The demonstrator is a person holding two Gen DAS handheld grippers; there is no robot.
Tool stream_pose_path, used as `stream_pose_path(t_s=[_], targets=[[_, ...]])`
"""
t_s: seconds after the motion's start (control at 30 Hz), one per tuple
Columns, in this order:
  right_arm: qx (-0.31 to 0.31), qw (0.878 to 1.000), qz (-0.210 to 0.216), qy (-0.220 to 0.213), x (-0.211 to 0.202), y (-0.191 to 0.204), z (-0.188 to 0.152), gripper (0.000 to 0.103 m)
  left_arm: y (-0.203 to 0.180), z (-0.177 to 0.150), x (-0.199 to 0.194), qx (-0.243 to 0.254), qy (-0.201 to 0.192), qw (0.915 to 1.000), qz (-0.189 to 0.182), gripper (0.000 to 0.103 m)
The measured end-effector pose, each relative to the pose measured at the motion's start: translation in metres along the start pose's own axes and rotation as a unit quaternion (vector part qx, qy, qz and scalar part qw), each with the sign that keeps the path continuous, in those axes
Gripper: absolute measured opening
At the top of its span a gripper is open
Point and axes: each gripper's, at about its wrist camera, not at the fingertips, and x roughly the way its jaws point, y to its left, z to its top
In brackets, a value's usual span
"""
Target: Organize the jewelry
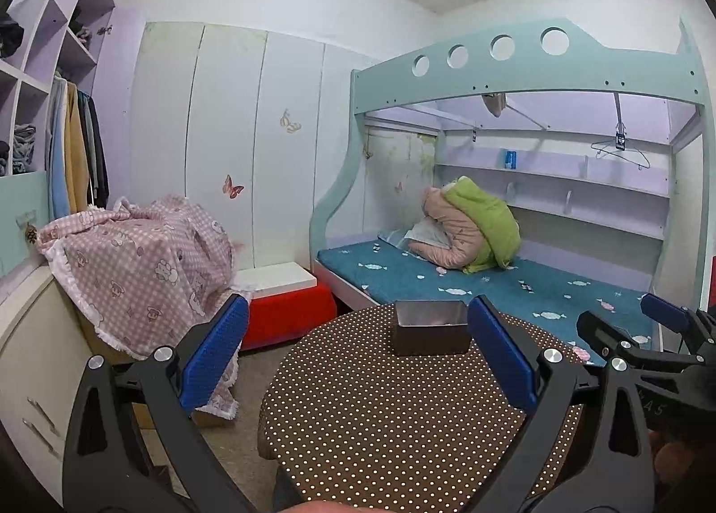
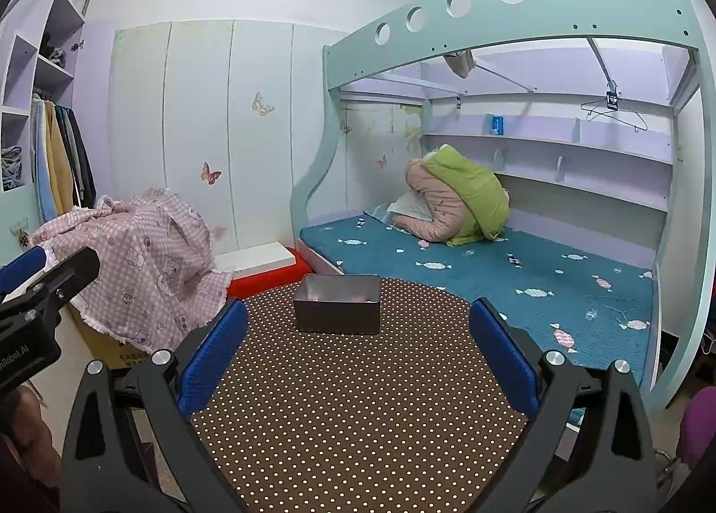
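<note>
Both grippers are hovering over the near side of the polka-dot table, and nothing is in hand. The left gripper has its blue pads spread wide with only air between them; the right gripper is just as wide and just as empty.

The landmark here is the metal tin, a small open rectangular box sitting at the far edge of the table, on the bed side. From the left wrist view the tin lies ahead and slightly toward the right finger; from the right wrist view it lies ahead and a touch to the left. Both grippers are well short of it. Something pale pink shows just inside the tin's rim, probably the jewelry, but it is too small to name the pieces.

On the cloth in front of the tin I can see no loose jewelry at all. So this looks like the very start: the approach step, nothing sorted yet.

The next move calls for one gripper to travel forward to the tin and come in from above its open top, narrowing its jaws to pick a small piece, while the other likely steadies the tin's wall so it does not slide off the far edge.
</note>
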Motion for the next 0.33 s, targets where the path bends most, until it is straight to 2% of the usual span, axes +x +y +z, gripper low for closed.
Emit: stream_pose_path(t_s=[0.33], targets=[[0.000, 1.000, 0.000, 0.001, 0.0013, 0.0010, 0.0010, 0.095, -0.0011, 0.0009, 0.0013, 0.004, 0.005, 1.0000, 0.006, 0.098]])
